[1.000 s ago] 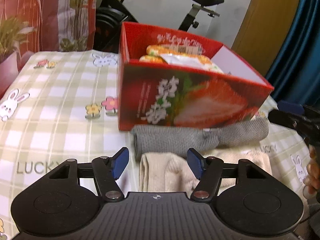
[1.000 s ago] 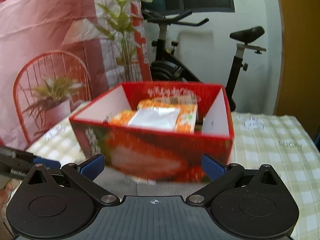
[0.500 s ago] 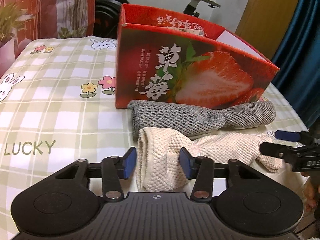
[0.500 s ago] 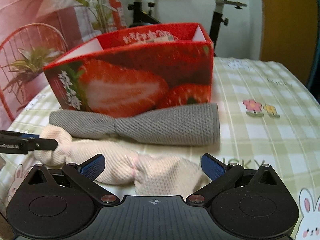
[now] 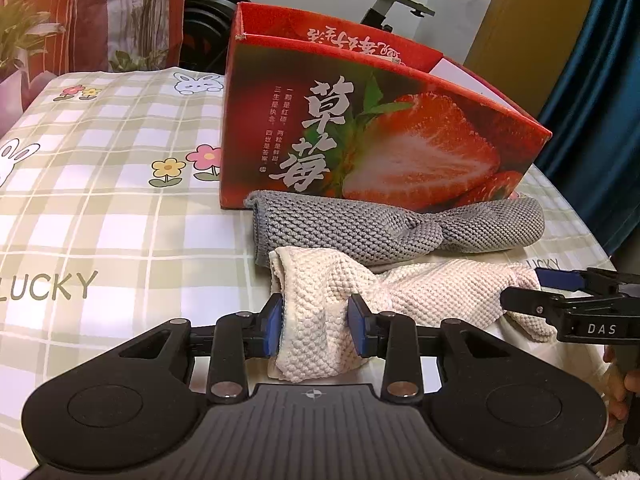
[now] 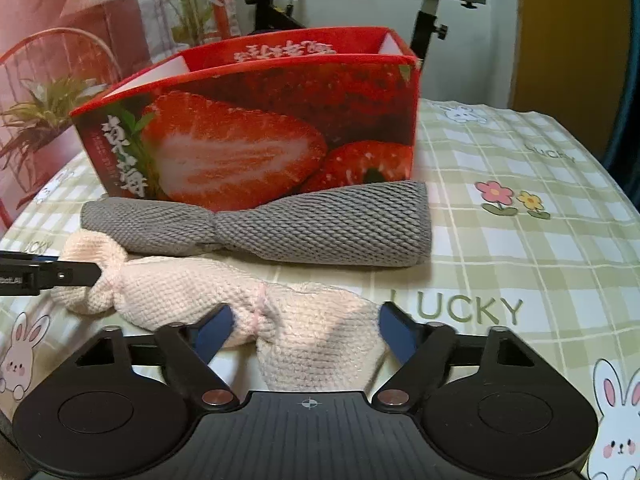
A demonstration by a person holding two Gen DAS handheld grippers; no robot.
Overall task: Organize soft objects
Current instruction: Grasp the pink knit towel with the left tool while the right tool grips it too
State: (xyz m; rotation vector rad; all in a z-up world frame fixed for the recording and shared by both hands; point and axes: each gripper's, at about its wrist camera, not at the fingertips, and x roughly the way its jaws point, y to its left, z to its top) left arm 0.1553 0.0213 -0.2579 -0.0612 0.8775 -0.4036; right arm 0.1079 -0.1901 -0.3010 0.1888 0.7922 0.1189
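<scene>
Item: cream waffle-weave cloth (image 5: 404, 300), bunched into a long strip on the checked rabbit-print tablecloth (image 5: 100, 200). Long axis: crosswise to both grippers, parallel to the front wall of the strawberry box (image 5: 380, 136). Left gripper (image 5: 316, 326): at the cloth's left end, pointing forward and down, jaws closing, blue pads (image 5: 273, 328) already pressing the folded end from both sides. Right gripper (image 6: 306, 330): at the opposite end, jaws closing around the wider bunch, pads close beside the fabric; firm contact cannot be confirmed. Each hand is nearest its own end, so a two-ended lift looks intended. Adjacent item: grey waffle-weave cloth (image 5: 396, 228), pinched at mid-length, lying between the cream cloth and the box, touching the box's base. Container: red open-topped cardboard box, directly beyond both cloths; its contents are hidden from these low viewpoints. Placement there would call for raising the cloth over the near wall.
</scene>
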